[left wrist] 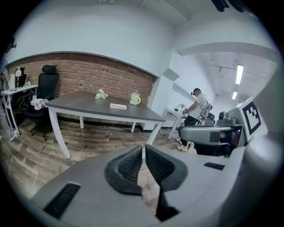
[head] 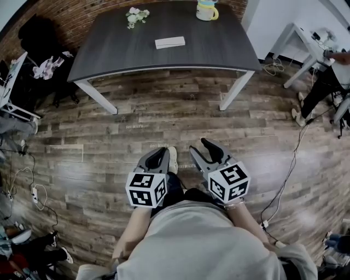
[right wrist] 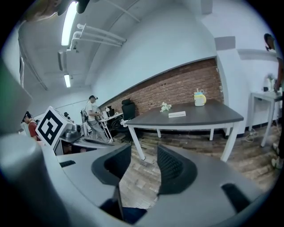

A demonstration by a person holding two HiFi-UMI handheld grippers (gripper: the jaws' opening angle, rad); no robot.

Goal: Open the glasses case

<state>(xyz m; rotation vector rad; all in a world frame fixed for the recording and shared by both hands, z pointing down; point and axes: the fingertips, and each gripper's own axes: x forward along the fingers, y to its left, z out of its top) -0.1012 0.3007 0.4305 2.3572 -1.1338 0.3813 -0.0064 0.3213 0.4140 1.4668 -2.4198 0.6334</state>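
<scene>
The table point(head: 164, 68) stands ahead of me. On it the glasses case point(head: 170, 42) lies near the middle. The flowers point(head: 136, 16) sit behind it toward the far left corner, the mug point(head: 207, 11) toward the far right corner. My left gripper point(head: 157, 158) and right gripper point(head: 200, 149) hang side by side, short of its near edge.

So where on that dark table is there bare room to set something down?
The table is mostly bare: the near strip between the white case and the front edge, the left end beside the flowers, and the right end in front of the mug. Only the far edge, by the brick wall, is crowded.
</scene>
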